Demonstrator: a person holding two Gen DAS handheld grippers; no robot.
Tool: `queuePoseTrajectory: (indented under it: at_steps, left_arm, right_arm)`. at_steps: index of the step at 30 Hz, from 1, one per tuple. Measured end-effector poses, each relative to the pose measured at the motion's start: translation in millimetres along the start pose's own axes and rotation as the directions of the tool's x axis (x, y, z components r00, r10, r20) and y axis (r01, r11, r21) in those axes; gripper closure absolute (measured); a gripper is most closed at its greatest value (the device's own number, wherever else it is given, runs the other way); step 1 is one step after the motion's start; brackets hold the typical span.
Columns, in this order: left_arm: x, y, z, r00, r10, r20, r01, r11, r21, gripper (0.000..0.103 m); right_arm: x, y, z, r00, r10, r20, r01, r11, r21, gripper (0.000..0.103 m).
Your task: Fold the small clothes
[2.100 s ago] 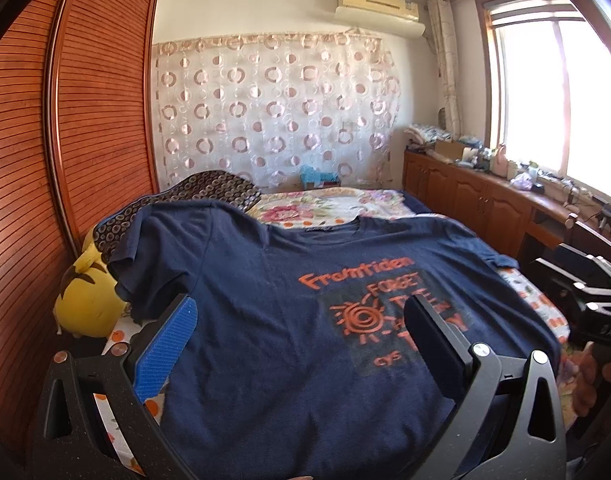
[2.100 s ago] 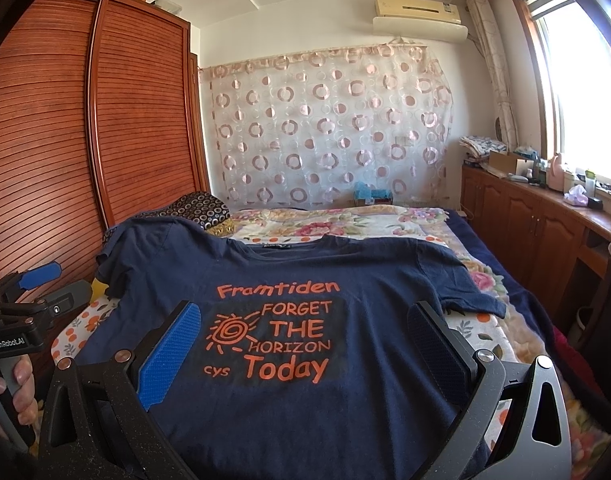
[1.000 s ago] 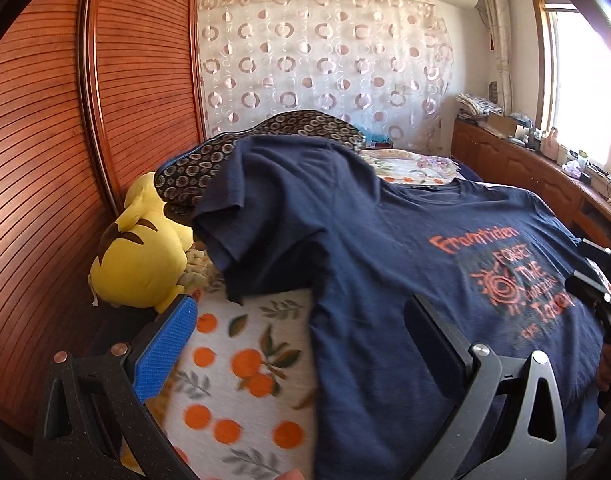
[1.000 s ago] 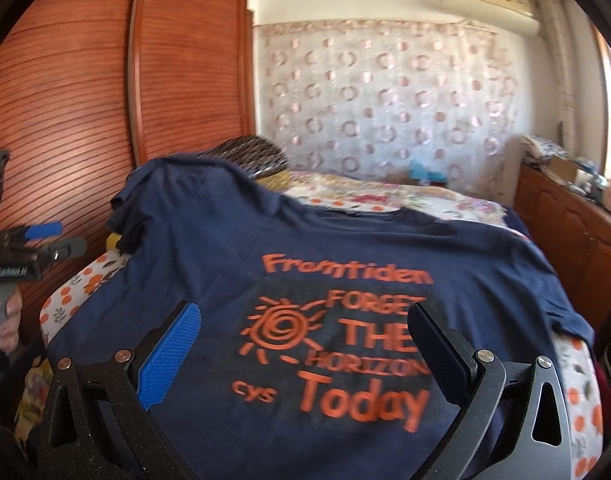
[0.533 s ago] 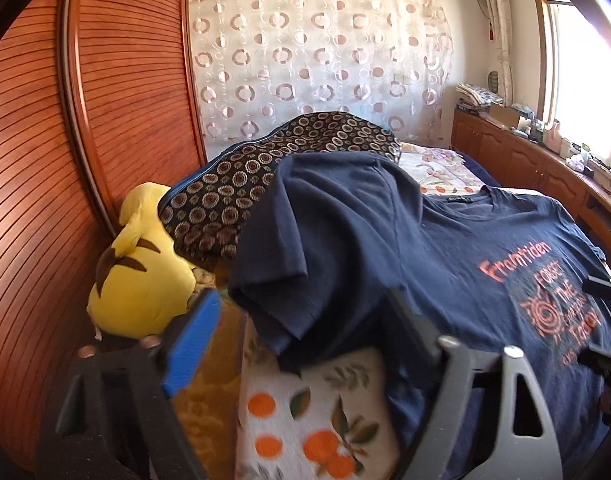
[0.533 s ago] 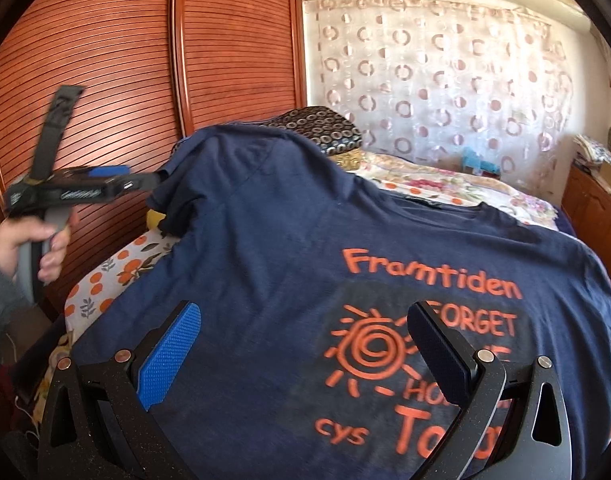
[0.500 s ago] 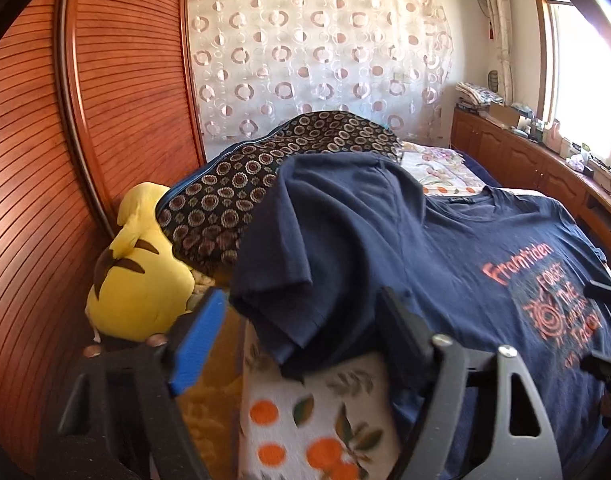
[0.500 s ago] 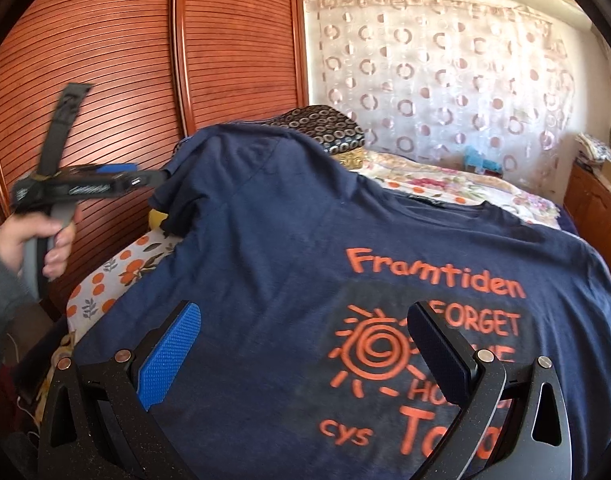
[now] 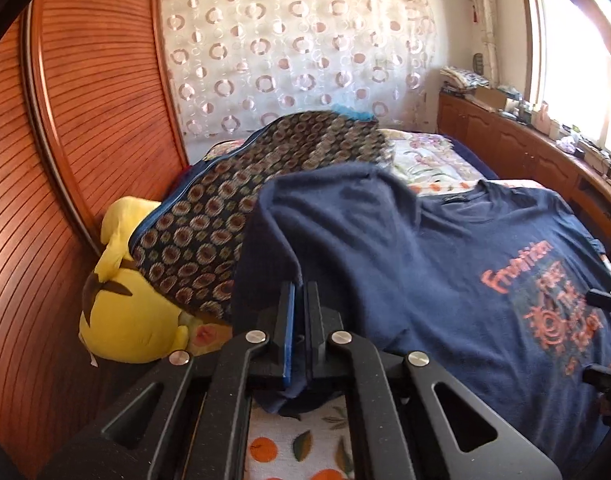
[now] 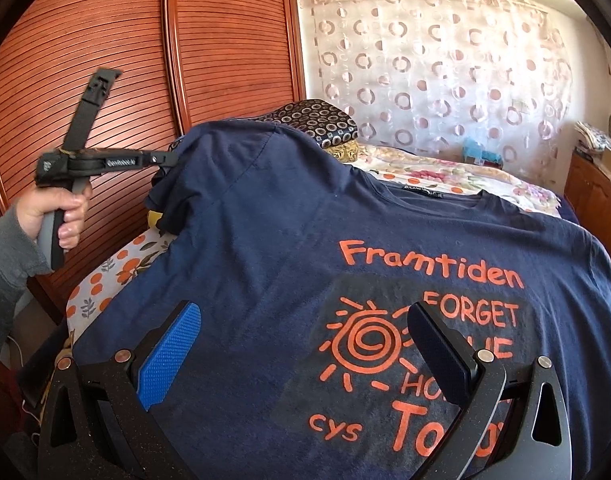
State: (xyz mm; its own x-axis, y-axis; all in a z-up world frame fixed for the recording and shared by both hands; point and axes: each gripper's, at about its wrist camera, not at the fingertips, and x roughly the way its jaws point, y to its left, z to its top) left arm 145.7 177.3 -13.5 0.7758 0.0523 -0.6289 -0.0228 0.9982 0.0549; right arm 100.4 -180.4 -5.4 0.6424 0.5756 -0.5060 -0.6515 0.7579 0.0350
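Sleeve (image 9: 265,256) of the navy T-shirt (image 10: 305,260), spread on the bed (image 10: 105,280), sits pinched in the left claw (image 9: 299,320); right claw (image 10: 301,344) hovers spread above. First fold is starting: next, carry the sleeve inward.

A yellow plush toy (image 9: 125,312) is seen against the slatted wooden wardrobe doors (image 10: 125,60), partly covered by a circle-patterned pillow (image 9: 233,208). An orange-print sheet (image 9: 297,448), a circle-patterned curtain (image 9: 297,48) and wooden cabinets (image 9: 517,152) under the window are visible.

Matt navy cloth T-shirt (image 10: 265,264), plush yellow toy (image 9: 125,300), glossy ribbed wooden wardrobe doors (image 10: 225,40), sheer patterned curtain (image 10: 425,68).
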Motion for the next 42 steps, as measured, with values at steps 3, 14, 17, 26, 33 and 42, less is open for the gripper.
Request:
queuePoseTrajectory:
  at_steps: [3, 14, 17, 26, 33, 42]
  left_arm:
    - [-12.4, -12.3, 12.5, 0.999, -0.033, 0.02, 0.033, 0.999, 0.019, 0.099]
    - [-43.0, -101.3, 58.9, 0.964, -0.263, 0.037, 0.258, 0.96, 0.11, 0.099]
    - [-41.7, -126.7, 64.5, 0.957, -0.29, 0.015, 0.285, 0.947, 0.151, 0.099]
    - [-38.0, -124.5, 34.6, 0.959, -0.28, -0.051, 0.285, 0.945, 0.161, 0.059]
    - [-13.7, -89.1, -25.8, 0.974, -0.193, -0.122, 0.204, 0.976, 0.08, 0.059]
    - [18.1, -62.5, -83.8, 0.965, -0.148, -0.215, 0.156, 0.988, 0.022, 0.059]
  right_arm:
    - [9.0, 14.5, 1.0, 1.0, -0.006, 0.004, 0.006, 1.0, 0.006, 0.0]
    - [1.4, 3.9, -3.8, 0.999, -0.042, 0.029, 0.04, 0.997, 0.063, 0.0]
    - [-2.9, -1.9, -5.1, 0.998, -0.054, 0.033, 0.051, 0.995, 0.082, 0.0]
    - [-2.9, -8.1, -6.5, 0.997, -0.072, 0.027, 0.069, 0.991, 0.114, 0.0]
    - [3.1, -6.2, 4.1, 0.997, -0.079, 0.01, 0.078, 0.994, 0.076, 0.0]
    - [51.2, -2.7, 32.9, 0.995, 0.035, -0.098, -0.03, 0.998, 0.06, 0.009]
